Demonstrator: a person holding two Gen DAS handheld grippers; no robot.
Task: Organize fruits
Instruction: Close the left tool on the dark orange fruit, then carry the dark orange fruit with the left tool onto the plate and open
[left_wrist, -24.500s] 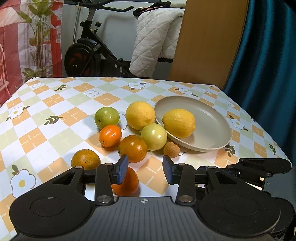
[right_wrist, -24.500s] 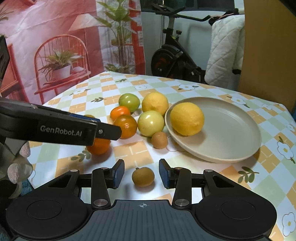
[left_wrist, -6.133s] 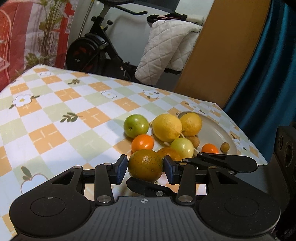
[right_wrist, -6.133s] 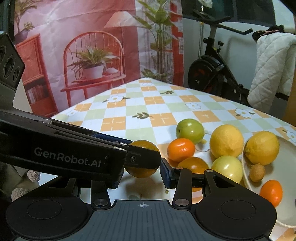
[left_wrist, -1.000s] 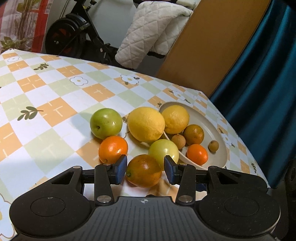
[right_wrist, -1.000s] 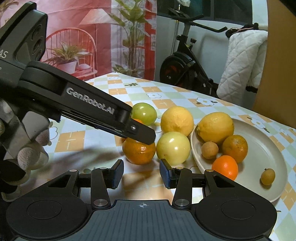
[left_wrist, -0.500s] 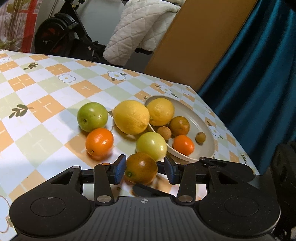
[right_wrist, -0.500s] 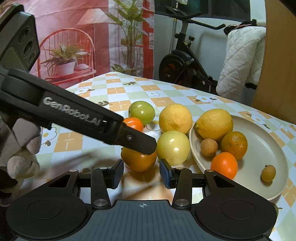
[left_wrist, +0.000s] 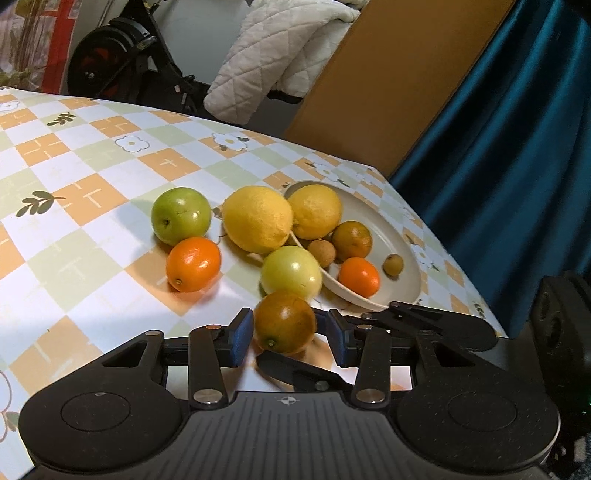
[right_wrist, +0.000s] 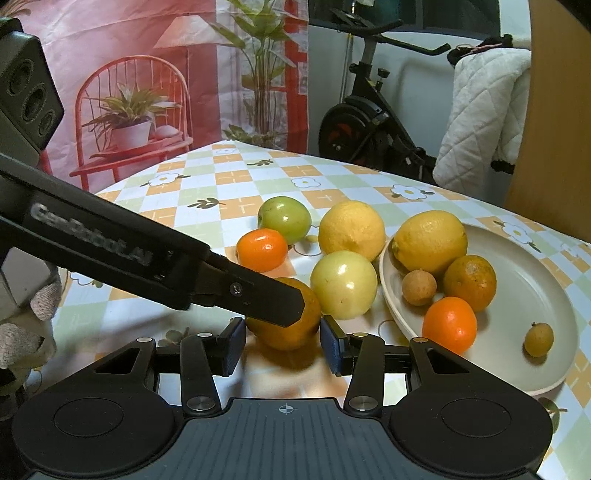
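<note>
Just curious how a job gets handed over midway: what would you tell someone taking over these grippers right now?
Left gripper: closing around a dark orange on the table, not yet gripped.
Right gripper: open, empty, beside that orange.
Done: five fruits in the plate.
Left: this orange, green apple, small orange, lemon, pale apple, all on the table.

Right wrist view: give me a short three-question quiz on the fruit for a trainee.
1. True or false: the plate holds five fruits.
2. The smallest fruit in the plate lies: A) alone near the rim, B) against the lemon, C) under an orange.
3. Fill in: the green fruit rests on the ____.
Key: 1 true; 2 A; 3 tablecloth.
</note>
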